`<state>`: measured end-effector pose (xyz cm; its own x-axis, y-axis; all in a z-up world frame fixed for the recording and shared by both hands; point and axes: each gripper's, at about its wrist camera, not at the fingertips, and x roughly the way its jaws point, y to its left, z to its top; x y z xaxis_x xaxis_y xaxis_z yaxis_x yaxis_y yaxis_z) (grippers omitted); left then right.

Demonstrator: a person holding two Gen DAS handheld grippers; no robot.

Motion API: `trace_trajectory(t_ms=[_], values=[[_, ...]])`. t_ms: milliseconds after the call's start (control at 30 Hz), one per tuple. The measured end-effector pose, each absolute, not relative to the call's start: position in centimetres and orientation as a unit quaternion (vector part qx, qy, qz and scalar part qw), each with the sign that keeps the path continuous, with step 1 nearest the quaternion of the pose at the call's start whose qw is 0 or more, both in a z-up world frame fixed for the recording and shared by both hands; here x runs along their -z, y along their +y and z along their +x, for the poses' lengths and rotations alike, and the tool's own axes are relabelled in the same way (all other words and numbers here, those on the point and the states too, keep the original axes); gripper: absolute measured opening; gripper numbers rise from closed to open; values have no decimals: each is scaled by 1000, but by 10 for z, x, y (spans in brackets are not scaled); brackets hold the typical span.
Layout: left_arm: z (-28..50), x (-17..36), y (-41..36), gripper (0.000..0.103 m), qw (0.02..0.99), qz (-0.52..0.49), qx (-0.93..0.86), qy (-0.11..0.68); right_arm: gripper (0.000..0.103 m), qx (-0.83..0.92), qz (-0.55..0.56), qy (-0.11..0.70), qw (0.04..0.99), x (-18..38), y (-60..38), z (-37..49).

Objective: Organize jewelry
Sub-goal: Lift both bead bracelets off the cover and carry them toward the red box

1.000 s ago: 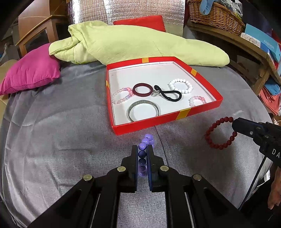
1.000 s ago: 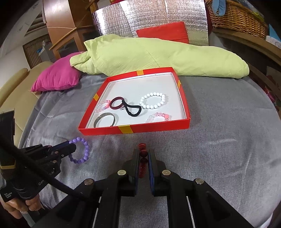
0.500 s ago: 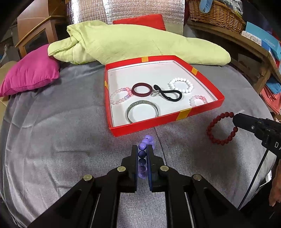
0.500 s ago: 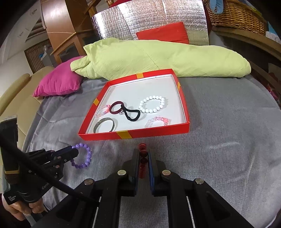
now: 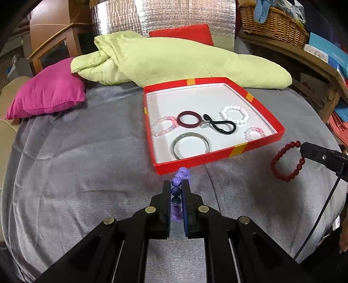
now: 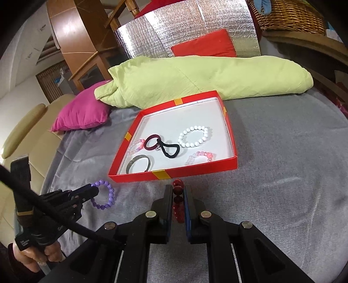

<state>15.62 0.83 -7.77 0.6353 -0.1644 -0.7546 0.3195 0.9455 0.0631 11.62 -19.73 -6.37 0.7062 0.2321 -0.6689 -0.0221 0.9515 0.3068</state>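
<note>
A shallow red tray (image 5: 237, 150) (image 6: 174, 174) lies on the grey bedspread with several bracelets and a black loop inside. My left gripper (image 5: 176, 185) (image 6: 94, 191) is shut on a purple bead bracelet (image 5: 176, 191) (image 6: 105, 197), held just short of the tray's near rim. My right gripper (image 6: 178, 189) (image 5: 303, 150) is shut on a dark red bead bracelet (image 6: 178, 191) (image 5: 287, 162), also in front of the tray's near edge, to the right of the purple one.
A light green quilt (image 5: 174, 63) lies behind the tray, a pink cushion (image 5: 47, 95) at the left, a red cushion (image 6: 202, 46) and silver foil panel (image 5: 165, 17) at the back. A wicker basket (image 5: 274, 24) sits on a wooden shelf at the right. A hand (image 6: 32, 256) grips the left tool.
Both views have shifted slightly; the tray sits a bit further off in the right wrist view as that gripper tilted. Each bracelet stays clamped in its gripper.
</note>
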Motion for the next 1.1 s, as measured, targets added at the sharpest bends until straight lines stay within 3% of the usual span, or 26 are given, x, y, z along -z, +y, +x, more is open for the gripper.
trace_trajectory(t_ms=[1100], values=[[149, 57, 2, 10, 923, 130, 100, 349, 11, -126, 196, 356, 905, 57, -194, 118]])
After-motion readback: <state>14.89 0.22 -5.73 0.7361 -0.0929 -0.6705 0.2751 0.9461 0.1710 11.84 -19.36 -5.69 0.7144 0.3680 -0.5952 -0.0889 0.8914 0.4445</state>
